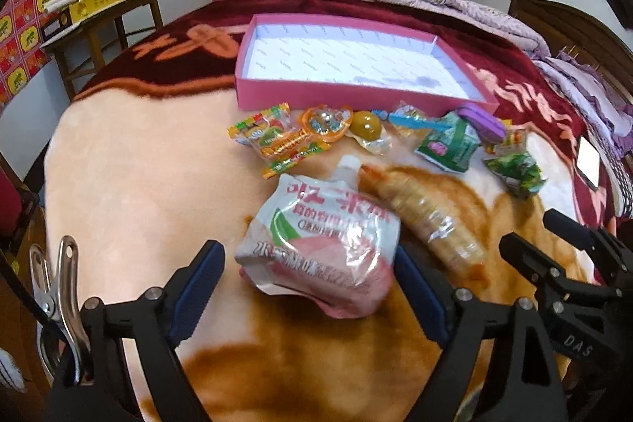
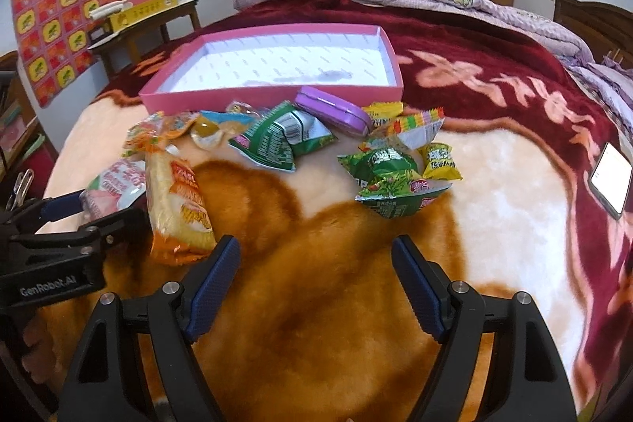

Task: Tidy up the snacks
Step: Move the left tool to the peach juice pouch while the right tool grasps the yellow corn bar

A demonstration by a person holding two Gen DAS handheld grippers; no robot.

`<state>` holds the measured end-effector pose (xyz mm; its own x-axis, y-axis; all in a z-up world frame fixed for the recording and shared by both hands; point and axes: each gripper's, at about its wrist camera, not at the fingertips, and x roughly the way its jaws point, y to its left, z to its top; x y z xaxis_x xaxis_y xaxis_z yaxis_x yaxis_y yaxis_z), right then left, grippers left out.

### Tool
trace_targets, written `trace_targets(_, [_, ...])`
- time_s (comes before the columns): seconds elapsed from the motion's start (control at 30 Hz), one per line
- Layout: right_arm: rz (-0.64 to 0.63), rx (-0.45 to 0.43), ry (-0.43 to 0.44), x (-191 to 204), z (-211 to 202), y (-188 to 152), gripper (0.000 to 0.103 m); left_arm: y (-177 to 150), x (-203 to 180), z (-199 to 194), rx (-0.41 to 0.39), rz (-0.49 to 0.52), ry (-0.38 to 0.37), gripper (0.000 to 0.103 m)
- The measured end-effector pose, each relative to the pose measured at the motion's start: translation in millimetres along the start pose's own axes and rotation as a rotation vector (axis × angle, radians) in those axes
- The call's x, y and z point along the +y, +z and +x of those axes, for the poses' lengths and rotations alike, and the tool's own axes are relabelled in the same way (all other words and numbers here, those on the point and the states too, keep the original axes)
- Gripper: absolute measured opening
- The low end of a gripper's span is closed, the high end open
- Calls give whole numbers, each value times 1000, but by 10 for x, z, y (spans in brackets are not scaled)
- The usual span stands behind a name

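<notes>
On the fuzzy bed blanket (image 2: pixel 324 303), the left gripper (image 1: pixel 312 271) has its jaws wide around the pink drink pouch (image 1: pixel 316 244), barely pinching. It might slip before reaching the pink box (image 1: pixel 356 89). The right gripper (image 2: pixel 316 263) is open, empty

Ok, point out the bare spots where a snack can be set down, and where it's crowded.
The pink box is bare inside. Open blanket lies between the green packets and the phone, and in front of the right gripper. The strip along the box's near wall is crowded, from the purple tin to the cracker pack.
</notes>
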<state>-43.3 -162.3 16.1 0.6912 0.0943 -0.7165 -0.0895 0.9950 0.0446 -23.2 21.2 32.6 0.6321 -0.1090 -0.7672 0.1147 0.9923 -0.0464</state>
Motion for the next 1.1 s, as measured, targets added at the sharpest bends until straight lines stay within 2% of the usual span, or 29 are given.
trace_targets(0.17, [-24,-11,50,85,-101,6,81,-70,-17,-124,-5,33,-21,90])
trace_targets(0.37, [-31,20,151,209,-97,-1,80,-103,-36,-127,-2,54,-5,81])
trace_targets(0.57, [-55,51,230,358,-29,49,72,-92,62,-132,2,41,-19,76])
trace_targets(0.67, [-63,81,266,435,62,99,63,-101,69,-125,0,56,-22,70])
trace_targets(0.73, [-70,97,278,468,117,134,57,-102,91,-105,3,54,-20,69])
trace_targets(0.93, [-62,125,306,506,269,209,49,-64,168,-64,1,44,-43,69])
trace_targets(1.1, [-56,145,332,538,361,223,48,-11,219,42,23,39,-81,67])
